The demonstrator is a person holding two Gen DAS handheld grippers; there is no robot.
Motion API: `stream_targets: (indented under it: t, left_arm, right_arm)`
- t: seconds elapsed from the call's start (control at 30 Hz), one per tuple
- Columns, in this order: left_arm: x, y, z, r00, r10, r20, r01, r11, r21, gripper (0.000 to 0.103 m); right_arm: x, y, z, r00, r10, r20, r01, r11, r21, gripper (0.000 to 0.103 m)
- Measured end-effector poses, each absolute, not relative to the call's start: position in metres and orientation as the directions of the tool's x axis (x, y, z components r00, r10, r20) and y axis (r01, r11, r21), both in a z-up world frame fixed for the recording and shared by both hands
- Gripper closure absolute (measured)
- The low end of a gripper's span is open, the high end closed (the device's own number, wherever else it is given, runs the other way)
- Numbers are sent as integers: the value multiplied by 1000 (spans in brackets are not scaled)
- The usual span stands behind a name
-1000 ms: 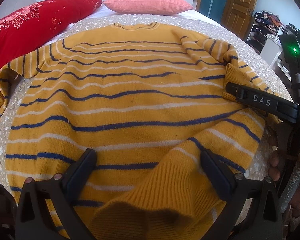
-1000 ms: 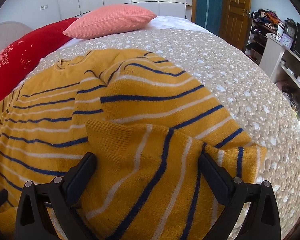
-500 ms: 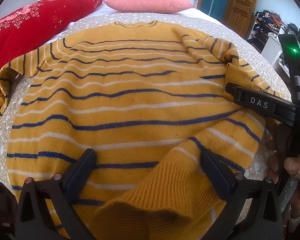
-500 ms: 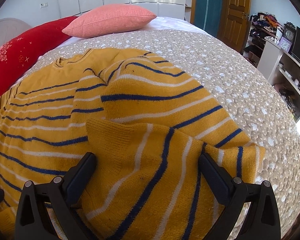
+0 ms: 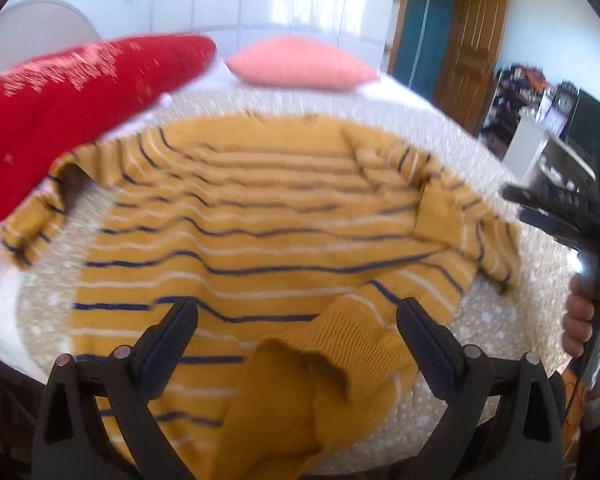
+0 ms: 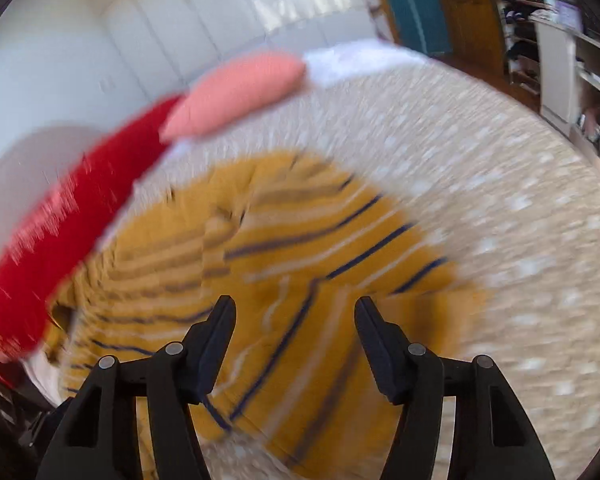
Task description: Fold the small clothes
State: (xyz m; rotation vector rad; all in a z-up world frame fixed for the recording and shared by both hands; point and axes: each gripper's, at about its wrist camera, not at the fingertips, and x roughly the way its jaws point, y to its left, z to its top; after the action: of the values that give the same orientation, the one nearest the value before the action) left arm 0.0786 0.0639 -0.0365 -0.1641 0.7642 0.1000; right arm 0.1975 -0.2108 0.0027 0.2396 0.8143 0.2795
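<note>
A mustard-yellow sweater [image 5: 260,240] with navy and white stripes lies spread on the bed, its right sleeve [image 5: 452,208] folded in over the body. My left gripper [image 5: 298,308] hovers open above the near hem, where a ribbed fold [image 5: 320,352] bunches up between the wide jaws without touching the pads. In the right wrist view the sweater [image 6: 300,248] is blurred, with my right gripper [image 6: 296,304] above its folded sleeve. Its jaws are closing and nothing is pressed between them. The right gripper [image 5: 560,208] also shows at the left wrist view's right edge, held by a hand [image 5: 580,320].
A long red pillow [image 5: 60,112] and a pink pillow [image 5: 300,64] lie at the head of the bed. The speckled bedspread [image 6: 500,208] stretches bare to the right of the sweater. A wooden door [image 5: 468,52], shelves and a dark screen [image 5: 592,128] stand at the right.
Both grippers have pulled back and risen, so the sweater looks smaller and blurred. The right gripper's jaws have narrowed and its view has rolled. The left jaws stay wide.
</note>
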Motion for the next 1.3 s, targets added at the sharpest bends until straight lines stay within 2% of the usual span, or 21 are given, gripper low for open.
stream_targets:
  t: [0.1, 0.2, 0.3, 0.37, 0.43, 0.47, 0.53, 0.6, 0.7, 0.77, 0.8, 0.83, 0.87, 0.93, 1.03, 1.1, 1.17, 1.23, 1.3]
  left_arm:
    - [68, 72, -32, 714, 16, -700, -165, 975, -147, 4]
    - [63, 73, -29, 712, 3, -703, -166, 972, -165, 4]
    - [63, 67, -25, 710, 10, -704, -150, 979, -137, 4]
    - [63, 65, -26, 706, 11, -708, -142, 982, -127, 4]
    - [64, 66, -28, 697, 17, -717, -149, 981, -122, 4]
    - [65, 68, -30, 693, 20, -721, -155, 980, -122, 4]
    - [64, 73, -31, 685, 24, -728, -170, 977, -127, 4]
    - [63, 79, -31, 686, 33, -727, -184, 974, -130, 4]
    - [61, 96, -30, 688, 69, -722, -230, 965, -127, 4]
    - [58, 112, -29, 689, 89, -719, -267, 954, -137, 4]
    - [56, 120, -28, 691, 100, -716, -287, 947, -144, 4]
    - [54, 127, -28, 692, 111, -714, -305, 941, -149, 4]
    - [52, 134, -28, 691, 122, -713, -323, 934, -153, 4]
    - [48, 149, -29, 686, 143, -714, -359, 920, -160, 4]
    - [45, 168, -34, 670, 159, -725, -400, 900, -173, 4]
    - [45, 181, -42, 654, 150, -742, -423, 885, -194, 4]
    - [44, 192, -51, 643, 132, -754, -441, 869, -224, 4]
    - [43, 195, -61, 637, 103, -764, -435, 866, -245, 4]
    - [45, 192, -70, 624, 81, -777, -419, 874, -246, 4]
  right_arm:
    - [185, -233, 2, 640, 268, -720, -144, 962, 230, 34]
    - [171, -228, -10, 589, 305, -748, -217, 952, 217, 34]
    - [151, -198, -16, 585, 343, -735, -339, 927, 163, 33]
    - [142, -167, -22, 595, 329, -733, -416, 907, 69, 24]
    - [140, -145, -33, 635, 230, -737, -421, 903, -82, 23]
    - [144, -139, -40, 651, 175, -739, -409, 901, -147, 42]
    - [154, -147, -40, 628, 197, -753, -405, 909, -99, 94]
    - [162, -175, -22, 636, 267, -724, -366, 930, 22, 94]
    - [175, -240, 10, 710, 250, -659, -197, 968, 155, 94]
    - [183, -293, 19, 738, 179, -651, -37, 974, 226, 94]
    - [186, -320, 18, 740, 96, -666, 78, 971, 227, 94]
    - [188, -347, 13, 720, 1, -694, 203, 956, 211, 92]
    - [189, -363, 8, 690, -65, -720, 283, 941, 187, 84]
    - [180, -390, -2, 629, -148, -763, 394, 907, 149, 82]
    - [157, -383, 2, 661, -51, -749, 308, 928, 209, 81]
    - [142, -348, 7, 679, 76, -730, 157, 956, 246, 73]
    - [129, -308, 7, 658, 246, -711, -24, 952, 307, 58]
    - [114, -248, 5, 586, 417, -695, -234, 908, 347, 50]
    - [103, -196, 1, 522, 496, -693, -373, 864, 338, 43]
